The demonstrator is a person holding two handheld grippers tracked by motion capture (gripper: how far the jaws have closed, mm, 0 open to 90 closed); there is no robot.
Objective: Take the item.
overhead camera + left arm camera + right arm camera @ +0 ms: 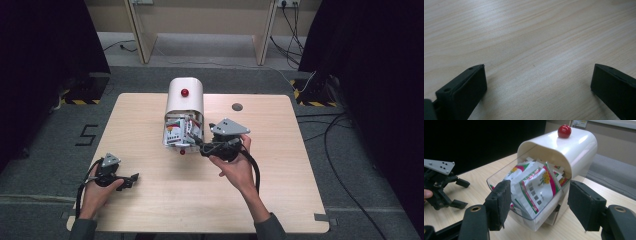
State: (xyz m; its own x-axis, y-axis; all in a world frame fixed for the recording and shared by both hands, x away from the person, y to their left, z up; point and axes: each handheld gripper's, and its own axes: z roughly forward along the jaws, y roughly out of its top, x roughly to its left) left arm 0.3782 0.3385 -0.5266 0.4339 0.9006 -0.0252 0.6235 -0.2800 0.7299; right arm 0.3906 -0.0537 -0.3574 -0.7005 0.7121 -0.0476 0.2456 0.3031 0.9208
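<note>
your right claw [537,202] is hovering spread around the sachets [534,185]. closing off-centre, you're risking nudging the clear drawer [499,176] and spilling them.

Wooden table [280,200] — grey floor [370,210], black cables [345,150]

this is looking like a lab or recording room, with black curtains [45,40] hanging at both sides, hazard-striped stand bases [82,95] sitting on grey carpet [370,200], cables [345,150] trailing across it, and one wooden table [280,200] standing in the middle.
</note>
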